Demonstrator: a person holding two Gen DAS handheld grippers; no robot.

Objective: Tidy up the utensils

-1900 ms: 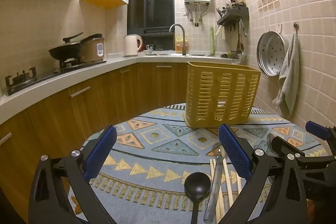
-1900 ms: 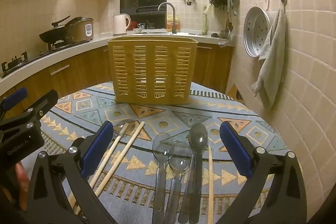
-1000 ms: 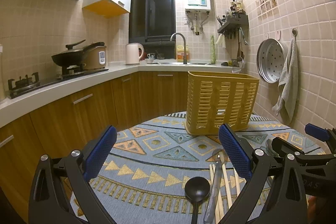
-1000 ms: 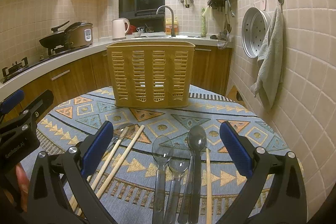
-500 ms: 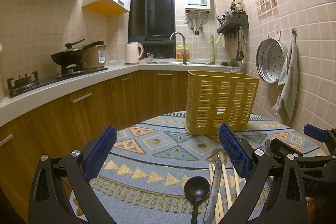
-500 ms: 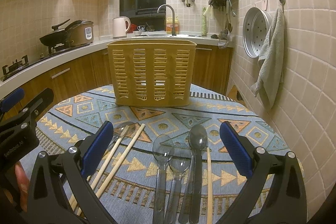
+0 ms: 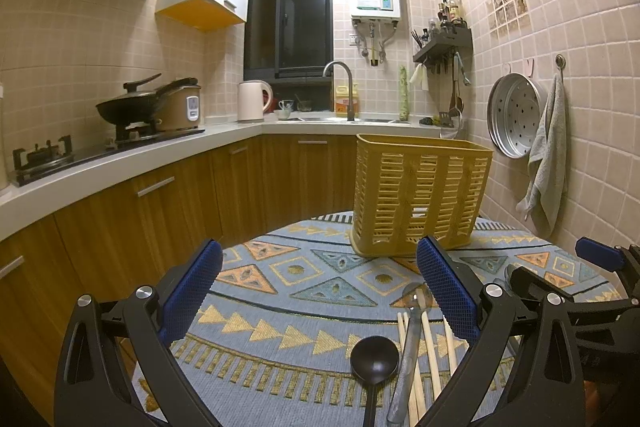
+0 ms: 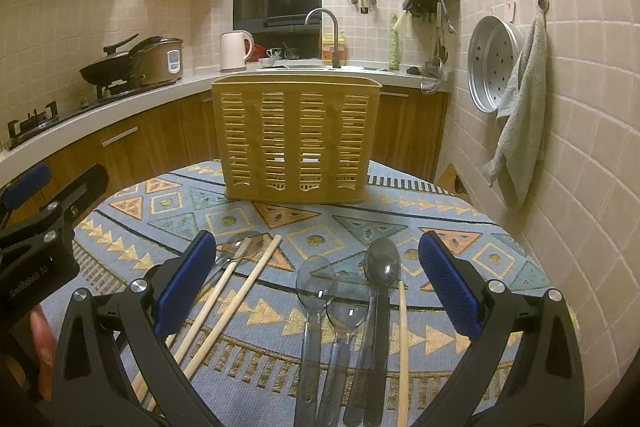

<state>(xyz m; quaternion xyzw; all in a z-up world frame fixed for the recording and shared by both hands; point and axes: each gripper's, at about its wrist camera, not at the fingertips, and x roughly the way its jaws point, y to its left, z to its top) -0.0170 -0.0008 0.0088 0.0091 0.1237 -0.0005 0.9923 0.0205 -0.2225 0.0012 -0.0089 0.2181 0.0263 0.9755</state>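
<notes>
A yellow slotted utensil basket stands upright at the far side of a round table with a patterned cloth. In the left wrist view a black ladle, a metal spoon and wooden chopsticks lie near the front. In the right wrist view lie wooden chopsticks, clear plastic spoons, a dark spoon and a single chopstick. My left gripper is open and empty above the cloth. My right gripper is open and empty above the spoons.
A tiled wall on the right holds a steamer tray and a hanging towel. Behind the table run wooden cabinets and a counter with a wok, rice cooker, kettle and sink tap.
Both grippers have tilted up slightly, so the basket sits lower in view; both stay open. Nothing on the table has moved.
</notes>
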